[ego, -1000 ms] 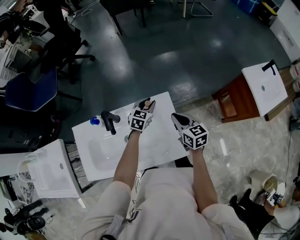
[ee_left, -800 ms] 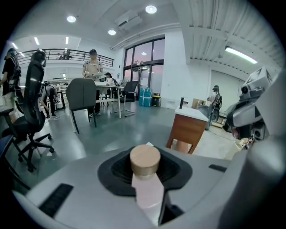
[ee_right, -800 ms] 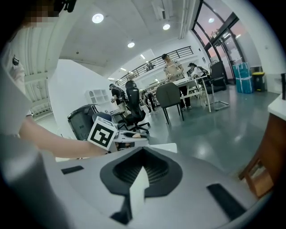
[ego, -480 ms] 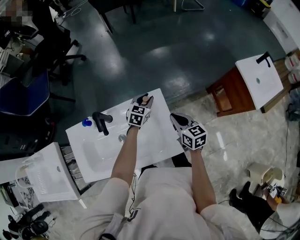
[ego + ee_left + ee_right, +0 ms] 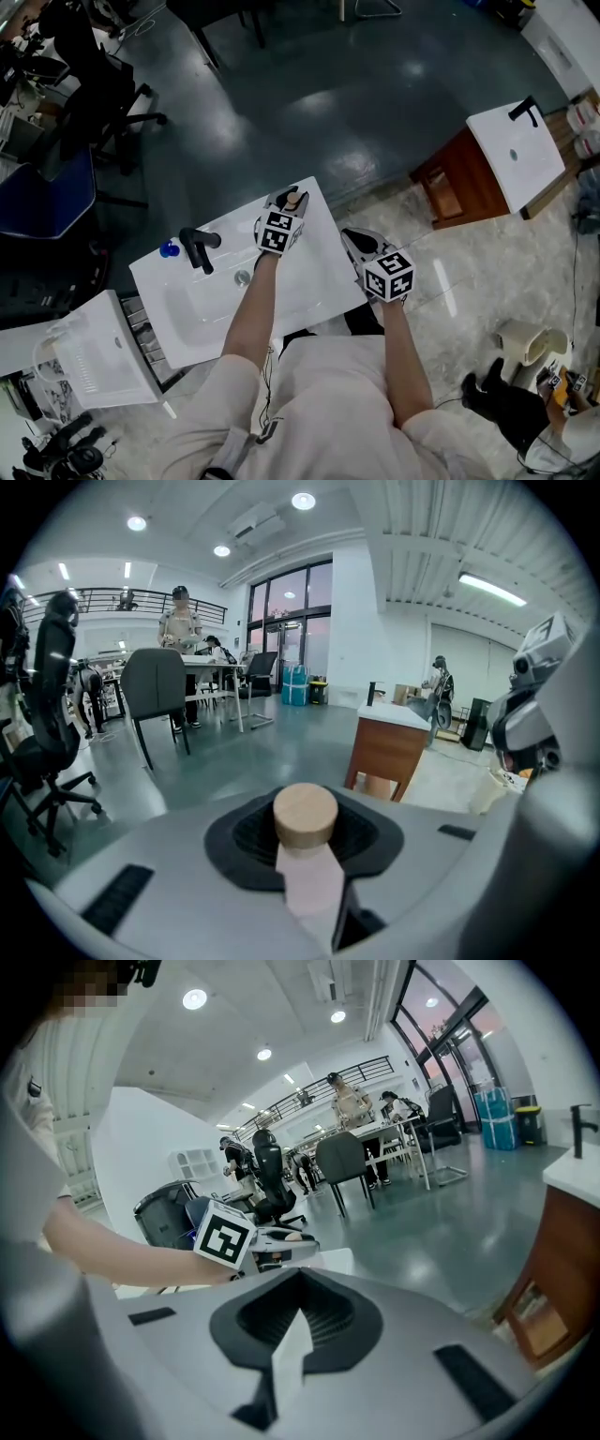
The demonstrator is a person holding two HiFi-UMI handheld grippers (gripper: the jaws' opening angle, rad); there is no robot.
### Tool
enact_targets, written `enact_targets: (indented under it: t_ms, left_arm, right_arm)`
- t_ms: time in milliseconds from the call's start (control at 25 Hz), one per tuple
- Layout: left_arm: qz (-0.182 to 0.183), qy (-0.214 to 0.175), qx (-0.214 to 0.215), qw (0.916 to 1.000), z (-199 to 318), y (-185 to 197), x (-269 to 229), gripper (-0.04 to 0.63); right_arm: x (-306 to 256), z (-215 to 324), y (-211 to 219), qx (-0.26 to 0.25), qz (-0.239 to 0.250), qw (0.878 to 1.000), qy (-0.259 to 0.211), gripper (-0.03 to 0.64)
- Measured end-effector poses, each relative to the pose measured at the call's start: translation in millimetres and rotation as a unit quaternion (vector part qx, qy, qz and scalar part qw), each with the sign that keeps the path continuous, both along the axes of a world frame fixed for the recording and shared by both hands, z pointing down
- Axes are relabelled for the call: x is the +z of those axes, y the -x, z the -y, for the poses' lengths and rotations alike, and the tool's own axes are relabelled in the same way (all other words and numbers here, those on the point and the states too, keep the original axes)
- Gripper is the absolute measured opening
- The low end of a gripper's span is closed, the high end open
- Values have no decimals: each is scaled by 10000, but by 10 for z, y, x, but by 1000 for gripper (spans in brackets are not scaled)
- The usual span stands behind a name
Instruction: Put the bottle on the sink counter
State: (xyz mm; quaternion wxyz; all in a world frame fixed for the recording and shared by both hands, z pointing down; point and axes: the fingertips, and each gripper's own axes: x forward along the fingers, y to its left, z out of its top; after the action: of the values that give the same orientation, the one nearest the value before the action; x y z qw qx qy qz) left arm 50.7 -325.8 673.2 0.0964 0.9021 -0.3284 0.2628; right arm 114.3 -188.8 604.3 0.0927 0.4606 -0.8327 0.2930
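Note:
A pale pink bottle [image 5: 310,885] with a round wooden cap sits between the jaws of my left gripper [image 5: 305,853], which is shut on it. In the head view the left gripper [image 5: 284,203] holds the bottle [image 5: 292,199] over the far right corner of the white sink counter [image 5: 314,281]. My right gripper [image 5: 355,240] hovers at the counter's right edge, shut, with nothing in it. The right gripper view shows its own jaws [image 5: 293,1324] together and the left gripper's marker cube [image 5: 225,1237] to the left.
A black faucet [image 5: 196,247] and a blue object [image 5: 169,249] stand at the counter's far left, beside the basin drain [image 5: 242,277]. Another white sink [image 5: 517,150] sits on a wooden cabinet at right, a third sink [image 5: 94,352] at left. Office chairs stand beyond.
Both grippers have shifted slightly and sunk a little over the counter. The bottle stays in the left gripper. The head view has drifted.

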Motion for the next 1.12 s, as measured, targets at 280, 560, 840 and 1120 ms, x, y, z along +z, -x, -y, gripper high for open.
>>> enact_targets:
  t_ms: [280, 560, 840, 1120]
  left_arm:
    - [-59, 4, -2, 10000, -15, -2, 11, 112]
    - [-120, 107, -2, 9999, 5, 25, 49, 120]
    - [-42, 229, -25, 9997, 15, 7, 38, 120]
    - [-304, 296, -214, 9989, 54, 47, -157, 168]
  right_arm:
    - [9, -2, 26, -25, 11, 10000, -3, 5]
    - [-24, 52, 57, -11, -46, 9999, -111, 5]
    - [-73, 38, 102, -50, -76, 9998, -149, 5]
    - [-106, 73, 214, -156, -39, 9997, -190, 5]
